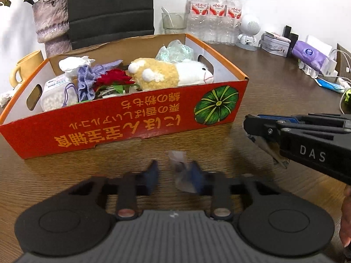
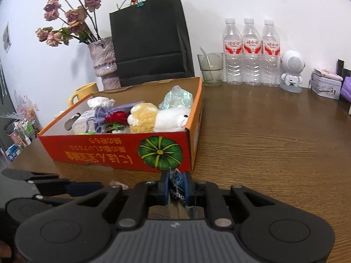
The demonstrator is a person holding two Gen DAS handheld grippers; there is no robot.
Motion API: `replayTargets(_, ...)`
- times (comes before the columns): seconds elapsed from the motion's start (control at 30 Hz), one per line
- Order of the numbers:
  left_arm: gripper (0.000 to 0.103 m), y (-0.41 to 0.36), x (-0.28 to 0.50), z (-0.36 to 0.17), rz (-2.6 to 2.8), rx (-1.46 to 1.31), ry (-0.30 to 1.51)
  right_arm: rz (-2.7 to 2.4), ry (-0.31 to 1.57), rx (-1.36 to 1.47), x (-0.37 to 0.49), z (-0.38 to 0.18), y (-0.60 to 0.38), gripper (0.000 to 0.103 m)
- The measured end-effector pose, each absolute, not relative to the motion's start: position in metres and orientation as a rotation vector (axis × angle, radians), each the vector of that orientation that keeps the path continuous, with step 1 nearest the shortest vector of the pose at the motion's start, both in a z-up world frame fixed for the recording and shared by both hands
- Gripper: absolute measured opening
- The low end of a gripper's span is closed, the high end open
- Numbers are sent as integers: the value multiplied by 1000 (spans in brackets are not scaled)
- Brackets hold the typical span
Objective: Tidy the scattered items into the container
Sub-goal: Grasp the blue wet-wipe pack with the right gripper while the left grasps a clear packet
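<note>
1. We see the cardboard box (image 2: 122, 151) standing on the wooden table (image 2: 274, 149); its open top already holds a plush toy (image 2: 158, 118), a red flower (image 2: 116, 117) and a knitted pouch (image 1: 86, 81), so we judge most of the tidying done.
2. The right gripper (image 2: 177, 186) is closed on a small foil packet (image 2: 176, 183), pinched upright between the blue pads just in front of the box's near wall, presumably so the packet can be lifted over the rim.
3. The left gripper (image 1: 174, 173) has its fingers apart, low over the table; a small clear wrapper (image 1: 178, 171) lies between them against the right pad (image 1: 196, 173), blurred, and not yet gripped.
4. We read the spread fingers as set to straddle this last loose item before closing.
</note>
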State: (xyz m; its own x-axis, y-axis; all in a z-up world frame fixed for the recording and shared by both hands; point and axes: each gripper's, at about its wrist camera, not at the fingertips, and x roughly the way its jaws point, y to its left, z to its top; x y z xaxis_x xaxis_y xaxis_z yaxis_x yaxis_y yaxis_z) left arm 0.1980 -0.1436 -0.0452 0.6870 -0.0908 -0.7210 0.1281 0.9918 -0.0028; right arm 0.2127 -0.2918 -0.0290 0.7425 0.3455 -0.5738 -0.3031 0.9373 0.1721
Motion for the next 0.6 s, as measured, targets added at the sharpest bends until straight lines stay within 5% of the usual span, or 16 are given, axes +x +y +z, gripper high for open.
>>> replayTargets(0.07,12,-137,197,-45,-123,46,799,365,639,64,211,-29,-290,12)
replayTargets(0.6,12,-97,164,-23,-137,3,709,391,645,79,199,-25,-272,12)
